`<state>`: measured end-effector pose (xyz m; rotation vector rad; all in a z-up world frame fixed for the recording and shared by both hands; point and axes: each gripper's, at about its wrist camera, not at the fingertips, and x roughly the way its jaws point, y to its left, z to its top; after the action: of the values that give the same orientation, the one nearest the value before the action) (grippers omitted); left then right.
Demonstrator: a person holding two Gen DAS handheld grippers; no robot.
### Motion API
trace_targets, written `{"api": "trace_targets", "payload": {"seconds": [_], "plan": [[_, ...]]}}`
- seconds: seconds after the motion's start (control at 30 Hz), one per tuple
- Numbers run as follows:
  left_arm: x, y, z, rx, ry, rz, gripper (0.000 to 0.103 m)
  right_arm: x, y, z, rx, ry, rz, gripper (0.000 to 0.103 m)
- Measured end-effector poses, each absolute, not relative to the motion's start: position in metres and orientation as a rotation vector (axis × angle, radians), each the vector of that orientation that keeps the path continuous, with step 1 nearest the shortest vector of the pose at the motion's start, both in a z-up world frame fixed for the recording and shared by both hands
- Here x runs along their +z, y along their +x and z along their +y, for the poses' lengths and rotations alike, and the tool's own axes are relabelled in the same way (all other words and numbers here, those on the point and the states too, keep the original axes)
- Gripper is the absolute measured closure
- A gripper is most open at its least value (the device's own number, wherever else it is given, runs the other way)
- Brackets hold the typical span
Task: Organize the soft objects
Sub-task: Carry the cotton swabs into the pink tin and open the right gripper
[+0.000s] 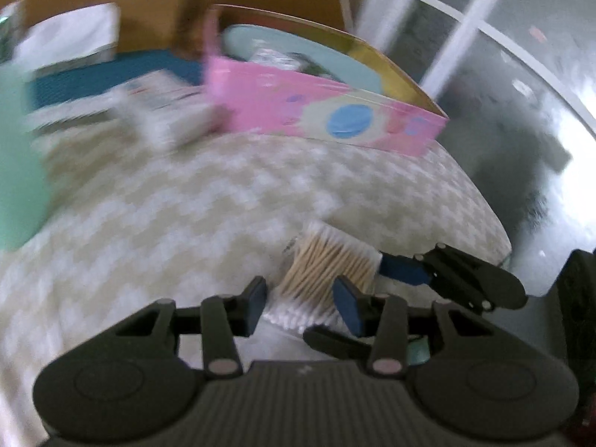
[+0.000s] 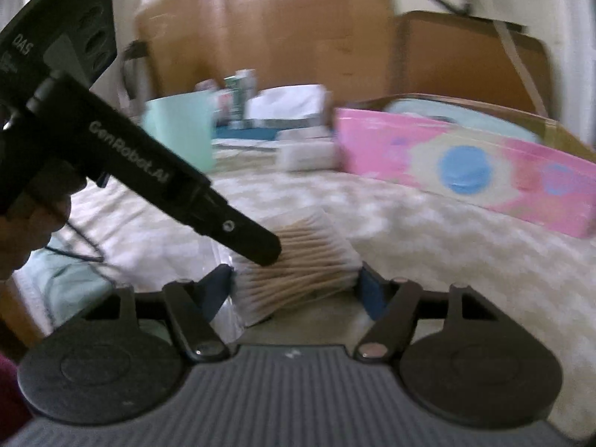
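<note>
Cotton swabs (image 2: 298, 264), a bundled pack on the checkered bed (image 1: 186, 216), sit between the right hand-held gripper (image 2: 298, 283)'s wide-spread fingers; left hand-held gripper (image 1: 303, 303), open, overlaps them. Pink box (image 1: 320, 111) stands behind.

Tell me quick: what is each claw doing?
Left claw: open around the clear pack of wooden-stemmed cotton swabs.
Right claw: open, straddling it too.

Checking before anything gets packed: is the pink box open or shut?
Open. The pink box has no lid across its top, and the left wrist view looks over its wall at light blue things inside.
</note>
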<state>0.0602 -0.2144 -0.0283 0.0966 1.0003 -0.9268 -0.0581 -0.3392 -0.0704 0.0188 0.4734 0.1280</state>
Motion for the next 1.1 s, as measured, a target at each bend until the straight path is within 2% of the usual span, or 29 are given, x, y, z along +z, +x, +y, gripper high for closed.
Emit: {"api": "trace_targets", "payload": {"seconds": [0.23,0.43,0.47,0.57,0.63,0.73,0.8,0.87,1.03,1.1], "plan": [[-0.004,0.068,-0.304,-1.108,0.193,0.935,0.062,-0.047,-0.073,-0.399,-0.076,0.04,0.385,0.031],[0.043,0.105,-0.366,-1.117,0.149,0.784,0.062,-0.006,-0.031,-0.456,-0.148,0.053,0.268,0.031],[0.046,0.116,-0.375,-1.088,0.138,0.775,0.062,-0.003,-0.017,-0.466,-0.152,0.069,0.269,0.031],[0.041,0.153,-0.4,-0.988,0.101,0.793,0.052,-0.001,0.034,-0.484,-0.175,0.097,0.337,0.03],[0.03,0.176,-0.413,-0.889,0.098,0.824,0.051,-0.004,0.071,-0.492,-0.228,0.09,0.41,0.03],[0.019,0.188,-0.412,-0.766,0.113,0.81,0.05,-0.005,0.086,-0.501,-0.371,0.045,0.435,0.026],[0.016,0.184,-0.399,-0.767,0.104,0.778,0.044,-0.002,0.072,-0.505,-0.373,0.097,0.361,0.012],[0.019,0.176,-0.385,-0.758,0.112,0.731,0.043,-0.005,0.053,-0.502,-0.388,0.111,0.297,0.011],[0.026,0.139,-0.342,-0.789,0.093,0.638,0.043,-0.013,-0.001,-0.475,-0.346,0.141,0.174,0.017],[0.029,0.122,-0.322,-0.796,0.099,0.594,0.043,-0.015,-0.022,-0.46,-0.338,0.136,0.135,0.031]]}}
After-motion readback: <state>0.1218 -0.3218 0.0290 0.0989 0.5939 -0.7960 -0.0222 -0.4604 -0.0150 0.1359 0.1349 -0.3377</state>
